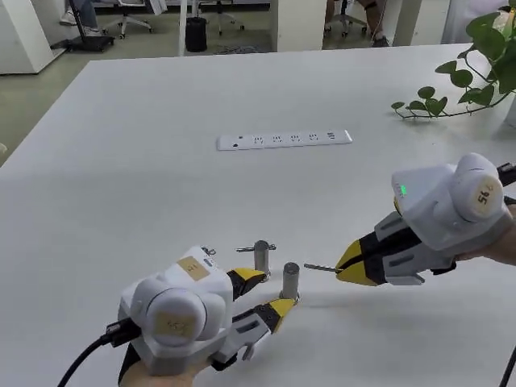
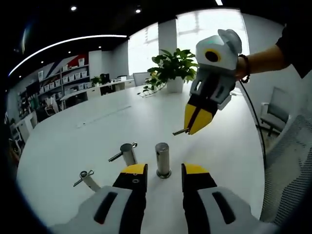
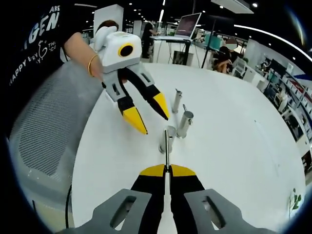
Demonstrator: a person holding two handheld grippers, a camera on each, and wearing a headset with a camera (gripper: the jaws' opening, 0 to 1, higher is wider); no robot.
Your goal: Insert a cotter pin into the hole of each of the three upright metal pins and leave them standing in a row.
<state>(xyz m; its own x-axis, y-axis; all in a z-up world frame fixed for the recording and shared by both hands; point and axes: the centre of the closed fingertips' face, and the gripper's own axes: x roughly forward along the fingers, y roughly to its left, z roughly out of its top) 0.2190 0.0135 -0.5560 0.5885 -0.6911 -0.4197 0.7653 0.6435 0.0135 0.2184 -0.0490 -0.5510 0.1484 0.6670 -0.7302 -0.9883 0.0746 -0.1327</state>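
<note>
Cotter pin (image 1: 321, 268) in right gripper (image 1: 343, 268) | metal pins (image 1: 290, 280) central on table (image 1: 161, 161) (edges far)

- Bench (image 1: 121, 161): broad white top, matt.
- Power strip (image 1: 284, 139): white, lying flat on the bench towards its far edge, long side across the head view.
- Plant (image 1: 476, 72): green leafy stems trailing over the bench's far right corner; the left gripper view shows it in a white pot.
- Black bin (image 1: 196, 34): on the floor beyond the bench.
- Laptop (image 3: 187, 25): open, in the background of the right gripper view.
</note>
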